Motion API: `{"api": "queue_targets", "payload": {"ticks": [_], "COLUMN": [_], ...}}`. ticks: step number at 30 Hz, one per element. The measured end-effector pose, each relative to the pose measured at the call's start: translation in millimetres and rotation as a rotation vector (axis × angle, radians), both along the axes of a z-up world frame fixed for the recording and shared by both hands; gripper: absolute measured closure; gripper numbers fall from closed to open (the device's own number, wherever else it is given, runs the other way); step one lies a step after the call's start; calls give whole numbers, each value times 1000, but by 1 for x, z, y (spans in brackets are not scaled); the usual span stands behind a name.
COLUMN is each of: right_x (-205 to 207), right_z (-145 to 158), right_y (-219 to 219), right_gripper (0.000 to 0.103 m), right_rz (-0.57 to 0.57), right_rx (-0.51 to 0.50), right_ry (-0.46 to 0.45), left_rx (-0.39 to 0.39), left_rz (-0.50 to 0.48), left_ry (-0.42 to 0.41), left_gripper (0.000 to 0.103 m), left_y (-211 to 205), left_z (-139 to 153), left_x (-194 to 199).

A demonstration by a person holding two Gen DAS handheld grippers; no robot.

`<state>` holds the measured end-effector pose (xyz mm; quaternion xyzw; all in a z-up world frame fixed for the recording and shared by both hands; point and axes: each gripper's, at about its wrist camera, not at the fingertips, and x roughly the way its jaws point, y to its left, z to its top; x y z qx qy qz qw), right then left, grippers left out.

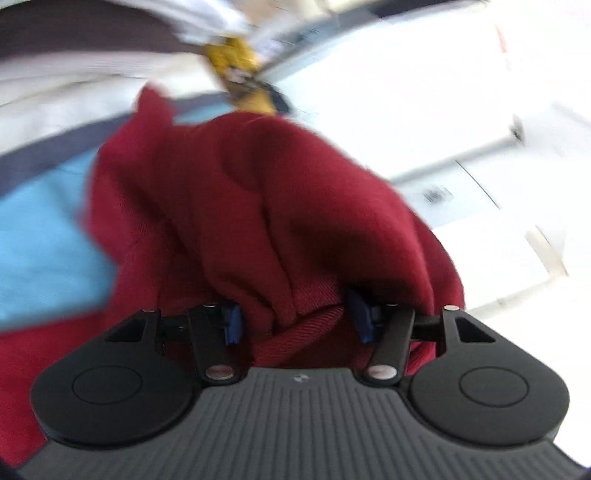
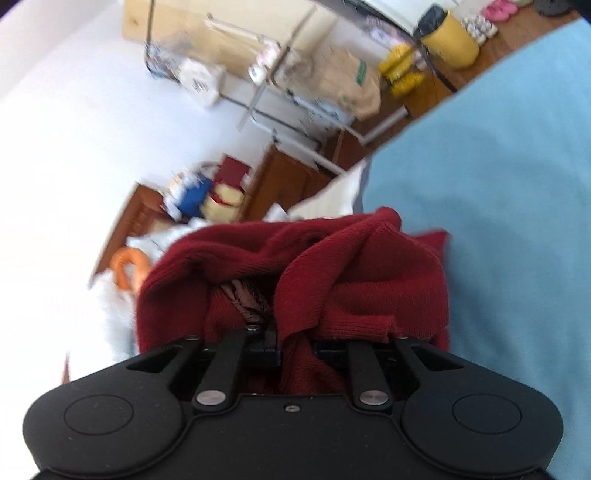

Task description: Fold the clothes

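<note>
**A:** So where's the garment at? Both views are pretty smeared.

**B:** The dark red knit garment (image 1: 258, 206) is bunched up off the light blue sheet (image 1: 40, 236), draped right over both tools. In the left wrist view the left gripper (image 1: 297, 319) has a thick fold of it between its blue pads (image 1: 232, 321), jaws about half apart. Looks pinched, the cloth hangs from there.

**A:** And the right one?

**B:** The right gripper (image 2: 295, 349) is nearly pressed together, clamped on a wad of the same garment (image 2: 332, 266); fabric flops over the fingers and hides the tips. The blue sheet (image 2: 498, 221) sits to the right, and far off there's a cluttered room with a yellow bin (image 2: 452, 38) and a cardboard box (image 2: 221, 29).
</note>
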<state>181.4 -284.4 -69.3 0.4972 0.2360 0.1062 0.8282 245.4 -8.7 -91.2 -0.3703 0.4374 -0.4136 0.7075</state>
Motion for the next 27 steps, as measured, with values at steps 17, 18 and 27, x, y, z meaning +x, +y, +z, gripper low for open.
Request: {"api": "queue_targets", "payload": {"ticks": [17,18,27], "right_x": [-266,-280,-367], "right_z": [164,177,268], "right_y": [-48,-47,-59], "right_gripper": [85,85,86], "right_rz": [-79,-87,-215], "right_rx": [-398,-434,-736], "right_ry": [-109,-106,-156], "left_rx": [-203,-216,-251], "left_rz": [-486,-506,-581], "left_ry": [-327,-336,-503], "left_gripper": [49,49,49], "left_y": [-89,-95,-150], "left_z": [160,168,236], "left_x": [-171,-179,-252]}}
